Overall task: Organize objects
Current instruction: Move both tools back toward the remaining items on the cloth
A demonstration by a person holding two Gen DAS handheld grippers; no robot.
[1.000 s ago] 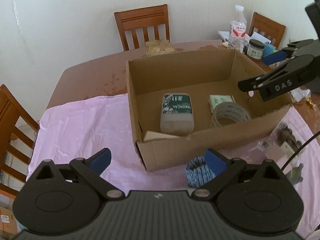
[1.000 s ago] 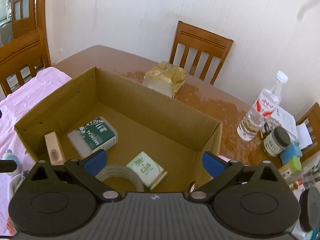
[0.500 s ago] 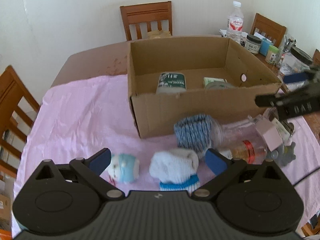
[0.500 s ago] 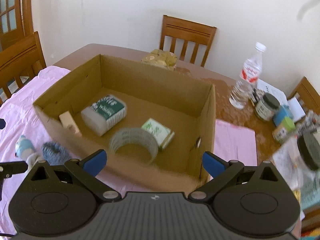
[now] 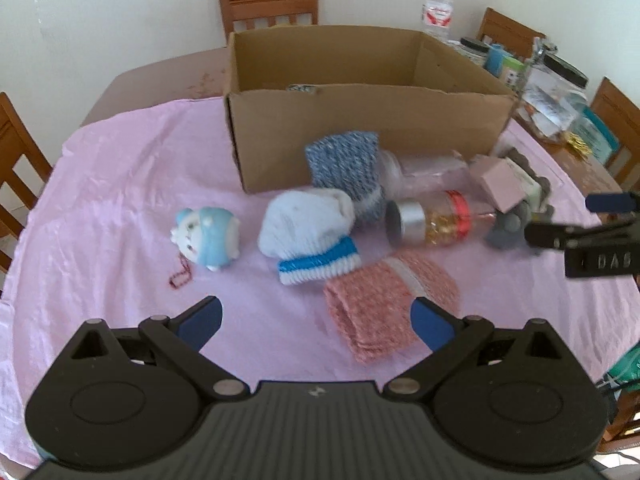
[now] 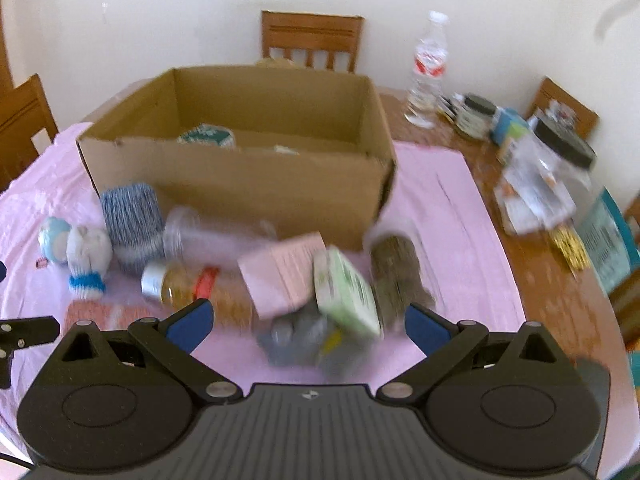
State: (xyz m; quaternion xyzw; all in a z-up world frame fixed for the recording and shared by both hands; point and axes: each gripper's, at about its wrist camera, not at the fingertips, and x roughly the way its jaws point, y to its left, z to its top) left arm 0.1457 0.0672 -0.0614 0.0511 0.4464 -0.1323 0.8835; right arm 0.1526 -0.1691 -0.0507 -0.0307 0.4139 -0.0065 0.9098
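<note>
A cardboard box (image 5: 360, 120) (image 6: 240, 184) stands on the pink cloth, a few items inside it. In front of it lie a blue plush toy (image 5: 206, 238), a white sock with a blue cuff (image 5: 308, 232), a blue knit roll (image 5: 346, 168), a pink knit cloth (image 5: 384, 304), a jar with a silver lid (image 5: 432, 224), a pink carton (image 6: 284, 272), a green-white packet (image 6: 348, 292) and a grey plush (image 6: 296, 336). My left gripper (image 5: 316, 322) hovers open above the cloth near the pink knit. My right gripper (image 6: 306, 322) is open over the carton pile.
Wooden chairs (image 5: 268, 4) ring the table. At the right stand a water bottle (image 6: 428, 68), small jars (image 6: 476, 116) and a large clear jar with a black lid (image 6: 552, 172). Bare pink cloth (image 5: 120, 168) lies to the left of the box.
Both grippers have pulled back from above the box and come down toward the near side of the table. The pile of loose items in front of the box has come into view.
</note>
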